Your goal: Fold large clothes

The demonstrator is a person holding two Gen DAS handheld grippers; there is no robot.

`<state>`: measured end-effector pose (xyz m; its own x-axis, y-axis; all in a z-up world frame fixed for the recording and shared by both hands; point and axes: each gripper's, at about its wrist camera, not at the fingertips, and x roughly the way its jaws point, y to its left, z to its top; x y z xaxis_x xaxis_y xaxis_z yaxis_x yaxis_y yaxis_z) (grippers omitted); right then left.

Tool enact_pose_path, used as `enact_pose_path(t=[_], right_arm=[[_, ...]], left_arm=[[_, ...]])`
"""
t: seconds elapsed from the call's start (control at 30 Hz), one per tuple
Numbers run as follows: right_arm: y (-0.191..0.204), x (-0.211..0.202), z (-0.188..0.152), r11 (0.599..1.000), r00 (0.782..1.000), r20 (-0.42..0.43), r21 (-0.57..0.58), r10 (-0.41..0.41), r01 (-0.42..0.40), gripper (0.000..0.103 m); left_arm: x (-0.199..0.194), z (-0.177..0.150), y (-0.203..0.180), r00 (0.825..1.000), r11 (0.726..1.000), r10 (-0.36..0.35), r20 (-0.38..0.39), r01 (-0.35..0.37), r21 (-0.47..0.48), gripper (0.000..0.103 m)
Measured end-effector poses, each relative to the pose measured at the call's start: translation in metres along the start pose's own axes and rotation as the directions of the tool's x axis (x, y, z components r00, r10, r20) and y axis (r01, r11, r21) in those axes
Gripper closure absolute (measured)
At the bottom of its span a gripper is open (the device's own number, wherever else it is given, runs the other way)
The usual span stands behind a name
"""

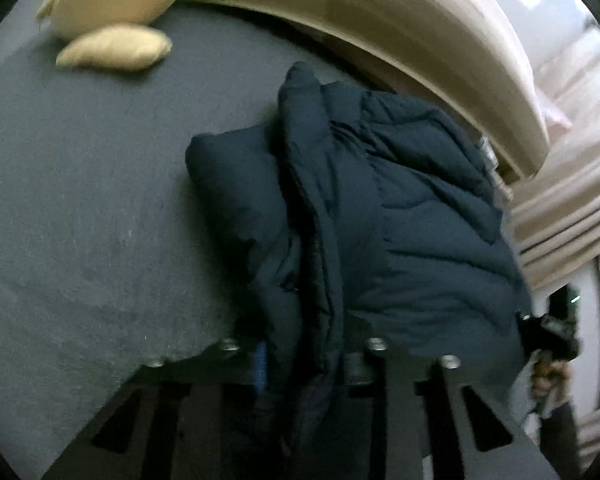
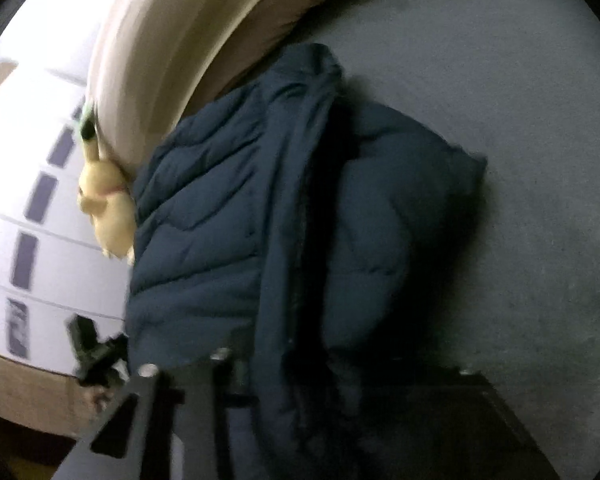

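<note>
Fingers of both grippers pinching puffy jacket hem, likely light, soft, springy, slippery; best gripped along stitched edges.

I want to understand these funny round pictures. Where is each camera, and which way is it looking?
Left wrist: on the left gripper, looking along its fingers at the navy puffer jacket on a grey bed; the other gripper shows far right.
Right wrist: on the right gripper, facing the same jacket; a yellow plush hangs left.
Both share jacket, bed and cream headboard.
</note>
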<state>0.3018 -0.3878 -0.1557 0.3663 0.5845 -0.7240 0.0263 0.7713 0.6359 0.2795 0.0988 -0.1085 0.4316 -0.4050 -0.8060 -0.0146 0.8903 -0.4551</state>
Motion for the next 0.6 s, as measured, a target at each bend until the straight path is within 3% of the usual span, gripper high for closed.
enact_pose_path(t=[0.13, 0.37, 0.6], right_arm=[[0.034, -0.025, 0.005, 0.998, 0.999, 0.019, -0.051, -0.035, 0.036, 0.083], [0.123, -0.097, 0.001, 0.977, 0.995, 0.096, -0.208, -0.023, 0.042, 0.087], [0.164, -0.170, -0.047, 0.957, 0.988, 0.152, -0.289, 0.017, 0.028, 0.087]], left_arm=[[-0.019, 0.014, -0.022, 0.998, 0.998, 0.054, 0.036, -0.055, 0.023, 0.089], [-0.105, 0.032, -0.061, 0.986, 0.996, 0.030, 0.166, -0.043, 0.075, 0.090], [-0.193, -0.006, -0.075, 0.972, 0.989, 0.007, 0.234, -0.040, 0.139, 0.090]])
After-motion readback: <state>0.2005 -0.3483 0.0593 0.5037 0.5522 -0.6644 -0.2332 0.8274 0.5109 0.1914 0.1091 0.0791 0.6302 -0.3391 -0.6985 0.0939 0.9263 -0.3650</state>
